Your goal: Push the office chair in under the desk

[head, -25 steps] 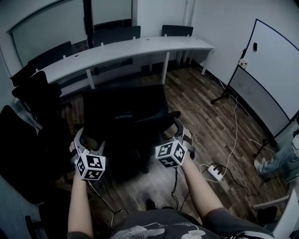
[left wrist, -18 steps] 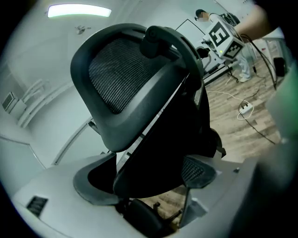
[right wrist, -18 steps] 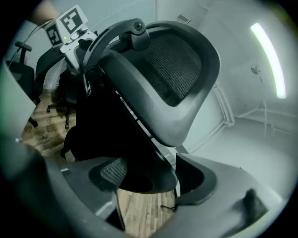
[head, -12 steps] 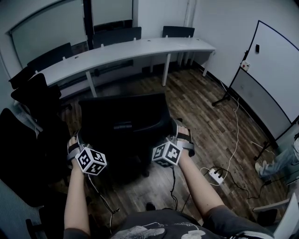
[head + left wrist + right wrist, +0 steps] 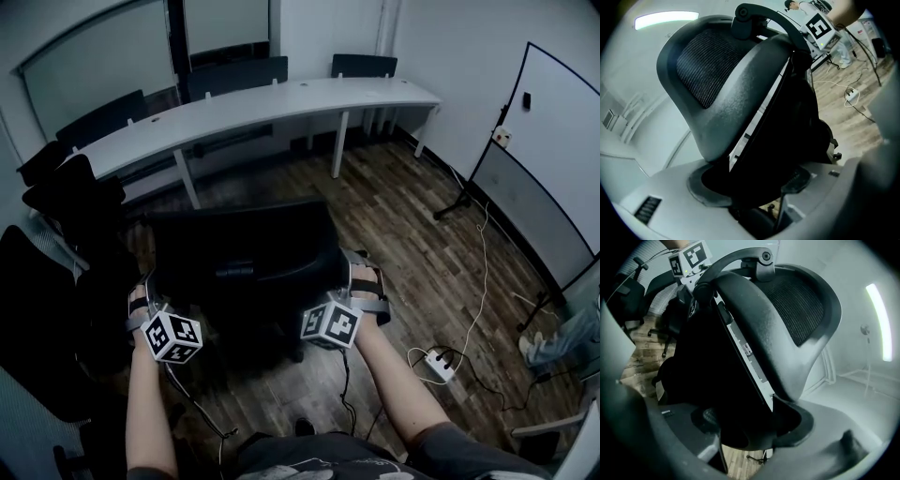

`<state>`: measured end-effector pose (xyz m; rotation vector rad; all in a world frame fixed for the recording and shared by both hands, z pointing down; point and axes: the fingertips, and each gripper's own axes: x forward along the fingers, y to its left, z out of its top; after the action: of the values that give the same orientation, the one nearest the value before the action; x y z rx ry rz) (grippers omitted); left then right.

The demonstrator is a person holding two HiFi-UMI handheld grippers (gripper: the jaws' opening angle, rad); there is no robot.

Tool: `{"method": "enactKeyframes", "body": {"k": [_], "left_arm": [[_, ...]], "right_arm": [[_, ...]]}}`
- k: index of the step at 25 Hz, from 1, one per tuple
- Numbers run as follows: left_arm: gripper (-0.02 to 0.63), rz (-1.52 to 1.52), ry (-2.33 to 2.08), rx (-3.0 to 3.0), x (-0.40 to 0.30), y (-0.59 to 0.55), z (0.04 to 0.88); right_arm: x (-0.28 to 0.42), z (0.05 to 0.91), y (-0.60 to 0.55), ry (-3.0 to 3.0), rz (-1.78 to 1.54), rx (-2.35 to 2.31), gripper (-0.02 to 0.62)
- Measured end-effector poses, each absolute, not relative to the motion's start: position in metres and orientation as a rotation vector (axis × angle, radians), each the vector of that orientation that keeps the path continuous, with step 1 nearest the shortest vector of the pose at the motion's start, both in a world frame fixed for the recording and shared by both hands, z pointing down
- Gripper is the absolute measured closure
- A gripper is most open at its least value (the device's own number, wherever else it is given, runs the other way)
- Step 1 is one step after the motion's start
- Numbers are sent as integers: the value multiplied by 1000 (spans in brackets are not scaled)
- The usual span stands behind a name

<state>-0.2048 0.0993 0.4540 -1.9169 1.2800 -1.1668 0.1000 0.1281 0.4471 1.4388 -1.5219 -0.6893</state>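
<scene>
The black office chair (image 5: 244,248) stands on the wood floor, its backrest toward me, a short way in front of the long white desk (image 5: 262,101). My left gripper (image 5: 148,283) sits on the backrest's left edge; its jaws have just been closing and now press on that edge (image 5: 740,93). My right gripper (image 5: 361,272) straddles the right edge (image 5: 778,324). Its jaws have just been closing a little, and they stand wide around the backrest. The left gripper (image 5: 754,187) and right gripper (image 5: 750,423) each show the backrest between the pads.
More black chairs stand at the left (image 5: 70,202) and behind the desk (image 5: 234,73). A whiteboard on a stand (image 5: 548,159) is at the right. A power strip (image 5: 439,364) and cables lie on the floor at the right, near a person's leg (image 5: 562,342).
Both grippers have slid forward onto the backrest's side edges and rolled. The left jaws have narrowed onto the left edge.
</scene>
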Motion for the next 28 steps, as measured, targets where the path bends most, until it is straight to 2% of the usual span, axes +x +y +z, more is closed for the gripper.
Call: {"method": "enactKeyframes", "body": {"k": [28], "left_arm": [[327, -1093, 1213, -1944, -175, -140, 452]], "right_arm": [[131, 452, -113, -1484, -590, 1427, 308]]}}
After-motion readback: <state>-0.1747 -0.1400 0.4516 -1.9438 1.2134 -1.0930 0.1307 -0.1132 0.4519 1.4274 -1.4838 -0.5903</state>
